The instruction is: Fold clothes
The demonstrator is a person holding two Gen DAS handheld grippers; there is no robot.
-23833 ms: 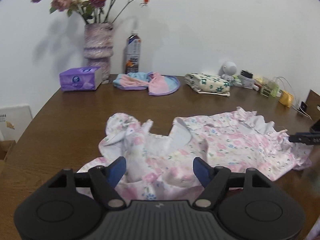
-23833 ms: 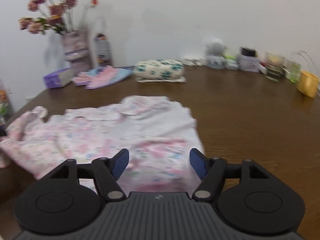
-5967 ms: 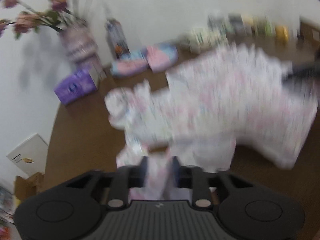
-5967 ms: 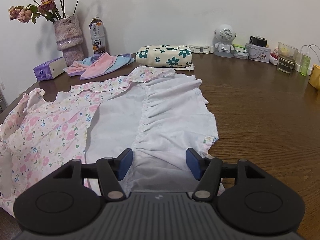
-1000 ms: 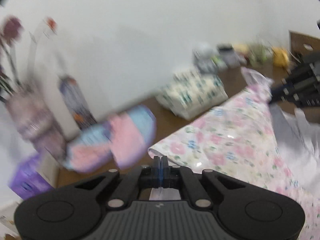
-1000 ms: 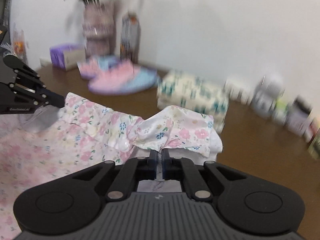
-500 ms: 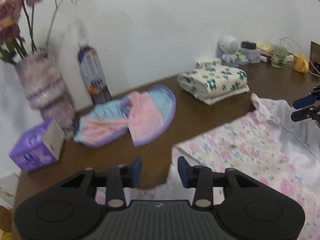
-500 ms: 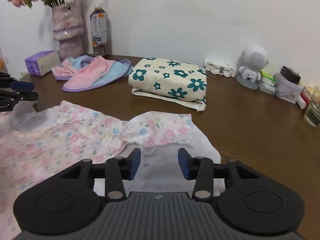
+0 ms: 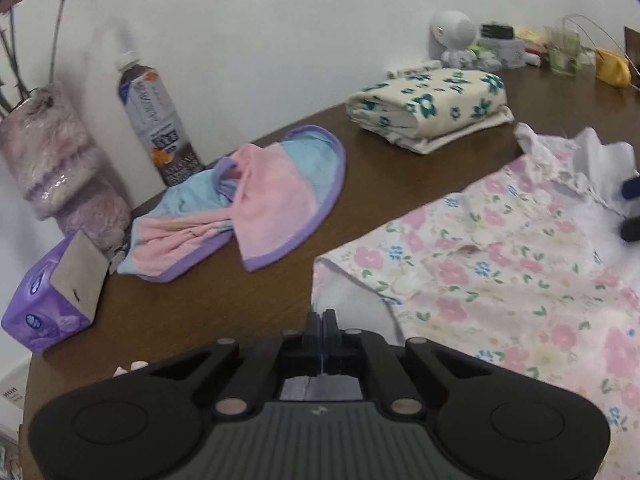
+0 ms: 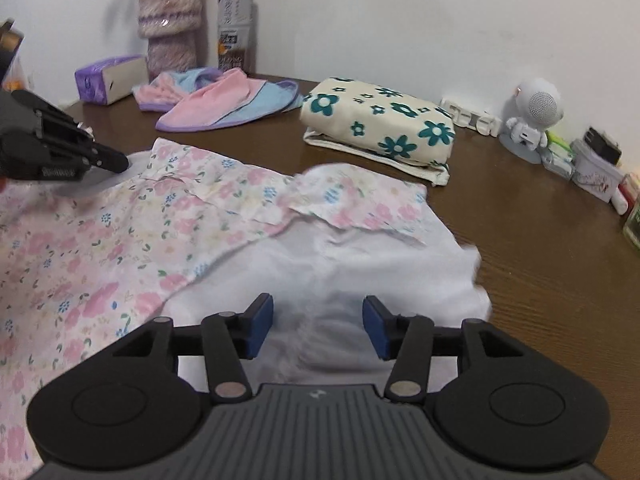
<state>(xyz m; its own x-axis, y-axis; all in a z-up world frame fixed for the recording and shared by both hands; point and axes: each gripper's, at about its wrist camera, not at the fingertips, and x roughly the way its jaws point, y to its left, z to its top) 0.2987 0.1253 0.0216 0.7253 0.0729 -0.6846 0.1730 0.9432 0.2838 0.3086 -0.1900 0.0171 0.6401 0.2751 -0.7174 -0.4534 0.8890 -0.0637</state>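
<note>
Two grippers over floral garment (image 10: 132, 232); left gripper (image 9: 321, 322) pressed together, empty; right gripper (image 10: 318, 322) spreading, nothing pinched

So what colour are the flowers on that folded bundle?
Teal on cream, clearest in the right wrist view: folded bundle.

Left hand-held gripper (image 9: 320, 322) closed, right (image 10: 318, 326) opening

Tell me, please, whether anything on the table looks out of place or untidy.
The pink-and-blue cloth lies crumpled in front of the tea bottle, unlike the neatly folded green-flowered bundle. The tissue box sits askew.
</note>
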